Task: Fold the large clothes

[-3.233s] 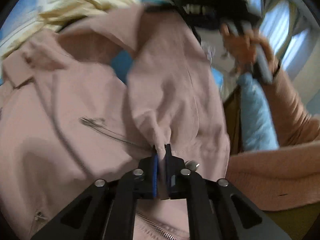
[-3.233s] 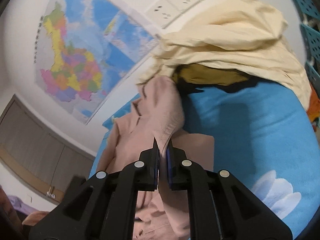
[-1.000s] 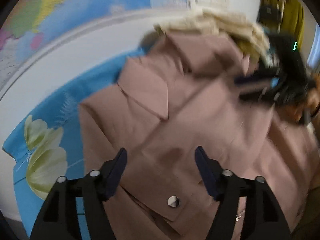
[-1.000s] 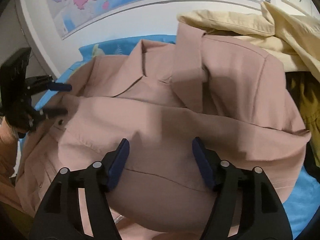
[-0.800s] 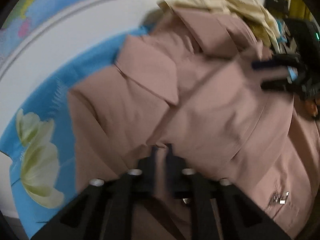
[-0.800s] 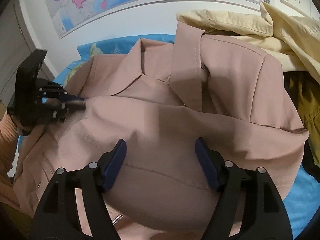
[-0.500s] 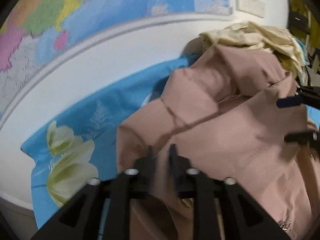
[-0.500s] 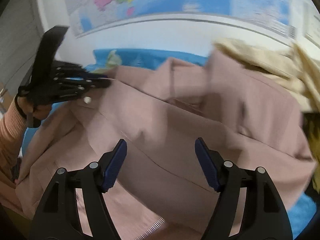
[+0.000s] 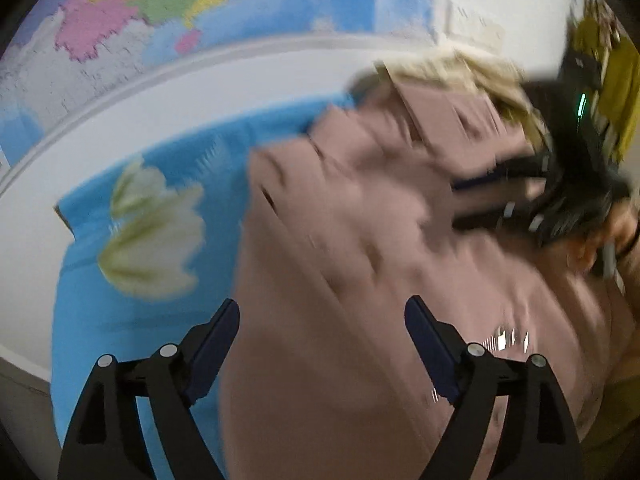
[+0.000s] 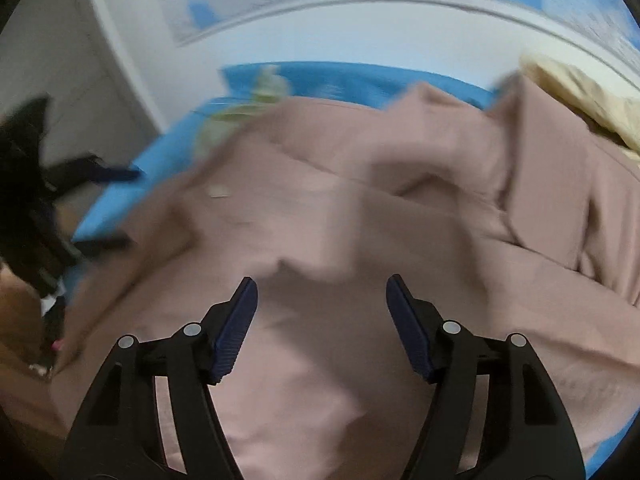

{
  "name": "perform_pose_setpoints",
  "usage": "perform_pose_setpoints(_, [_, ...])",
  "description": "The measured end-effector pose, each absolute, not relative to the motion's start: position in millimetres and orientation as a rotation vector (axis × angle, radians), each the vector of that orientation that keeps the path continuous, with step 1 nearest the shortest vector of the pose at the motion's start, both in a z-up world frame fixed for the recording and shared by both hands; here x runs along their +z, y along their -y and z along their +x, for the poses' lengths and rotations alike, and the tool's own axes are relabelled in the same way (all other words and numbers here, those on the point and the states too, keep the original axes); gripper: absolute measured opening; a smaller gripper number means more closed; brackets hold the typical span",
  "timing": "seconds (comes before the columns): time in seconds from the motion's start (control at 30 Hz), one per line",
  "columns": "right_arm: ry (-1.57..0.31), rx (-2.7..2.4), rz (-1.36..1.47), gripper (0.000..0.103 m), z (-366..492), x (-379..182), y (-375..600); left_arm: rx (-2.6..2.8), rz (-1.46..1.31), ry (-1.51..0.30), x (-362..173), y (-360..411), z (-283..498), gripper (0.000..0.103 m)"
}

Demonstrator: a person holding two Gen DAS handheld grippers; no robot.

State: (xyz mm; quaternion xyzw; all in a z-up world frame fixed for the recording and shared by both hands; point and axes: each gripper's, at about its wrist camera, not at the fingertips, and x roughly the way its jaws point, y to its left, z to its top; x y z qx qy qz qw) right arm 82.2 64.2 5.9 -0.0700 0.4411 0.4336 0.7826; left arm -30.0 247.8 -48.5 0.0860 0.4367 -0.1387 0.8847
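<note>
A large dusty-pink jacket [image 9: 380, 248] lies spread on a blue flowered sheet [image 9: 160, 168]; it also fills the right wrist view [image 10: 360, 220]. My left gripper [image 9: 322, 320] is open and empty, just above the jacket's left edge. My right gripper [image 10: 320, 300] is open and empty over the jacket's middle. Each gripper shows in the other's view, the right one [image 9: 492, 196] at the jacket's far right, the left one [image 10: 108, 208] at its left edge, both with jaws apart. Both views are blurred.
A cream garment [image 10: 580, 92] is heaped at the jacket's far end, also in the left wrist view [image 9: 460, 68]. A map [image 9: 180, 8] hangs on the white wall behind the bed. The sheet's left edge [image 9: 64, 280] drops off beside the left gripper.
My left gripper, shut on the jacket half a second ago, has opened and let the cloth go. My right gripper stayed open and shifted left over the jacket.
</note>
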Motion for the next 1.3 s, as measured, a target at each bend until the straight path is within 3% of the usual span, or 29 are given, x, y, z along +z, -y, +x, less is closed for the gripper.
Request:
perform_pose_setpoints(0.03, [-0.954, 0.985, -0.14, 0.069, 73.8, 10.0, -68.3, -0.282, 0.196, -0.926, -55.4, -246.6, -35.8, 0.076])
perform_pose_setpoints(0.1, [-0.969, 1.108, -0.112, 0.069, 51.1, 16.0, -81.5, -0.268, 0.23, -0.965, -69.5, -245.1, -42.7, 0.05])
perform_pose_setpoints(0.17, [-0.988, 1.209, -0.117, 0.069, 29.9, 17.6, -96.9, -0.248, 0.191, -0.984, -69.7, -258.1, -40.3, 0.002])
perform_pose_setpoints(0.37, [-1.037, 1.478, -0.128, 0.07, -38.7, 14.5, -149.1, -0.211, -0.001, -0.924, -33.2, -309.7, -28.4, 0.002])
perform_pose_setpoints(0.6, [-1.117, 1.647, -0.114, 0.074, -83.7, 0.6, -208.1, -0.218, -0.016, -0.918, -17.7, -309.1, -20.8, 0.002])
perform_pose_setpoints(0.63, [-1.129, 1.649, -0.134, 0.056, -87.7, -3.8, -213.7, -0.216, -0.016, -0.921, -16.9, -307.9, -20.1, 0.002])
perform_pose_setpoints(0.67, [-1.145, 1.654, -0.162, 0.006, -92.5, -8.0, -222.8, -0.219, -0.016, -0.923, -16.0, -306.8, -19.0, 0.002])
perform_pose_setpoints(0.73, [-1.186, 1.708, -0.124, 0.002, -93.6, -5.4, -228.5, -0.229, -0.017, -0.927, -11.7, -306.3, -17.5, 0.002])
perform_pose_setpoints(0.93, [-0.987, 1.696, 0.054, 0.002, -36.1, 89.0, -173.5, -0.269, -0.09, -0.873, 34.7, -321.1, -1.6, 0.005])
perform_pose_setpoints(1.0, [-0.91, 1.611, 0.066, 0.002, -4.2, 123.7, -140.3, -0.297, -0.18, -0.819, 60.7, -332.5, 5.0, 0.013])
perform_pose_setpoints(1.1, [-0.849, 1.453, 0.065, 0.002, 38.5, 152.4, -94.1, -0.276, -0.193, -0.721, 87.5, -333.2, 6.9, 0.035])
perform_pose_setpoints(1.2, [-0.902, 1.324, 0.042, 0.003, 75.3, 145.4, -63.8, -0.331, -0.192, -0.69, 84.6, -318.5, 8.5, 0.04])
perform_pose_setpoints(1.23, [-0.92, 1.288, 0.025, 0.006, 86.4, 137.7, -56.9, -0.34, -0.174, -0.713, 73.4, -308.2, 12.6, 0.04])
perform_pose_setpoints(1.3, [-1.001, 1.118, -0.03, 0.025, 103.9, 104.0, -36.3, -0.355, -0.134, -0.755, 53.8, -292.3, 19.5, 0.04])
